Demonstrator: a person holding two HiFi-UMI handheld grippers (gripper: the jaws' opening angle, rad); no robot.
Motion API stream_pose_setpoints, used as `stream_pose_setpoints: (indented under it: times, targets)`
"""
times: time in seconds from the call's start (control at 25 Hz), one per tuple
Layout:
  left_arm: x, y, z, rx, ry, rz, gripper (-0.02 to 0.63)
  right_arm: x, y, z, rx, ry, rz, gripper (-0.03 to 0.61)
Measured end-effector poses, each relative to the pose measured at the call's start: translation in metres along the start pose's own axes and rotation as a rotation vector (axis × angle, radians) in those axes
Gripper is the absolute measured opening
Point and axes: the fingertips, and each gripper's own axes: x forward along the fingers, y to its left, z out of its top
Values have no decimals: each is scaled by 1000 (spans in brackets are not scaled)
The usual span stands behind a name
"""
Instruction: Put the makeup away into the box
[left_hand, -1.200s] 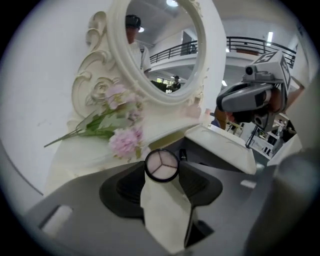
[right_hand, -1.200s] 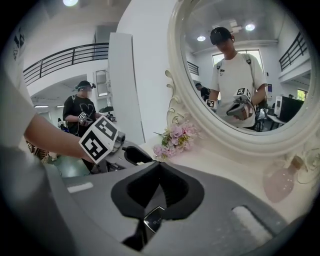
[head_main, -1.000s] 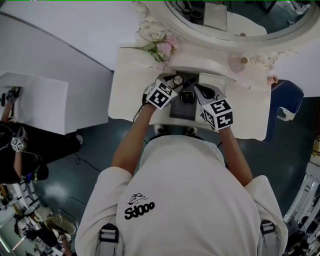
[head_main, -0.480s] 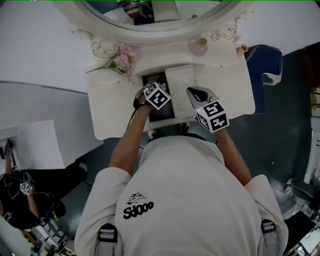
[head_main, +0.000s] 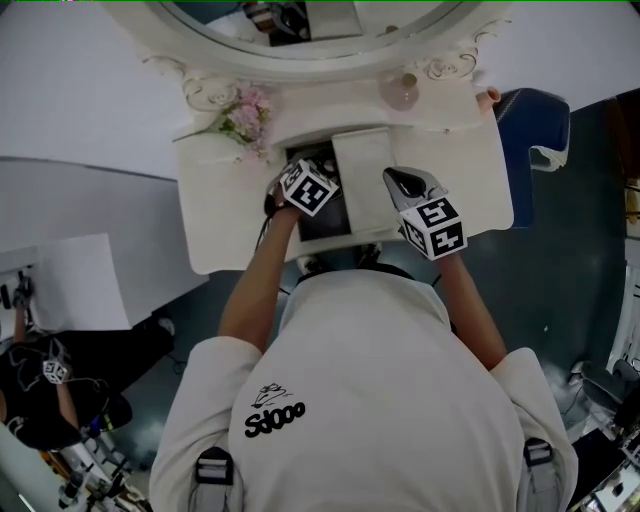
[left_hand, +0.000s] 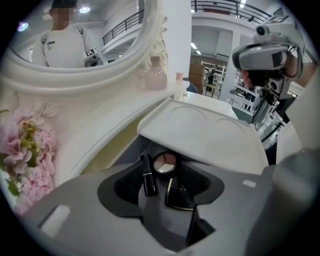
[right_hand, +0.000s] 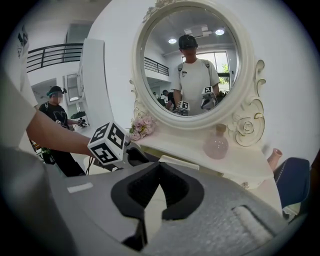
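White shirt (head_main: 370, 400) fills the near part of the head view. Both forearms reach toward 12 o'clock over a white table (head_main: 225, 215). L gripper (left_hand: 169, 186) hangs over the dark box (head_main: 325, 228) set in the tabletop. Its jaws are apart & have just been opening wider, w/ nothing between the pads. Below them in the box lie 3 items: 1 black lipstick (left_hand: 147, 176), 1 round compact (left_hand: 165, 163) just beside it at its 2 o'clock, & 1 black case (left_hand: 181, 192) w/ a gold edge at the lipstick's 4 o'clock. R gripper (right_hand: 160, 167) is at the box's 3 o'clock, by the open white lid (head_main: 365, 185), jaws together & empty. Farther back are pink flowers (head_main: 245, 112) at the box's 11 o'clock, a pink bottle (head_main: 403, 92) at 1 o'clock, then the round mirror (right_hand: 192, 62).
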Motion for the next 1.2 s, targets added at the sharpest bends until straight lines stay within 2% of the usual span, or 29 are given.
stream_pose_setpoints:
  times: [0.12,0.28,0.44,0.48,0.6,0.76,0.96,1.2]
  targets:
    - [-26,17,7,-92,-105,23,246,7,-3,17,-28,-27,19,2]
    - [-82,51,19,-217,-268,85,134,18,-1,51,-77,-84,49,2]
    - [-145,78,28,-261,-400,201,23,28,17,93,-117,-156,111,2]
    - [-160,83,31,-267,-433,228,17,31,24,104,-126,-176,129,2]
    - [-200,97,38,-266,-512,302,17,39,43,139,-176,-233,176,2]
    - [-245,110,44,-234,-573,395,17,44,65,174,-258,-291,206,2]
    - [-290,121,55,-179,-627,489,17,42,75,204,-330,-341,191,2]
    - [-340,141,73,-151,-695,595,17,23,81,251,-403,-421,139,2]
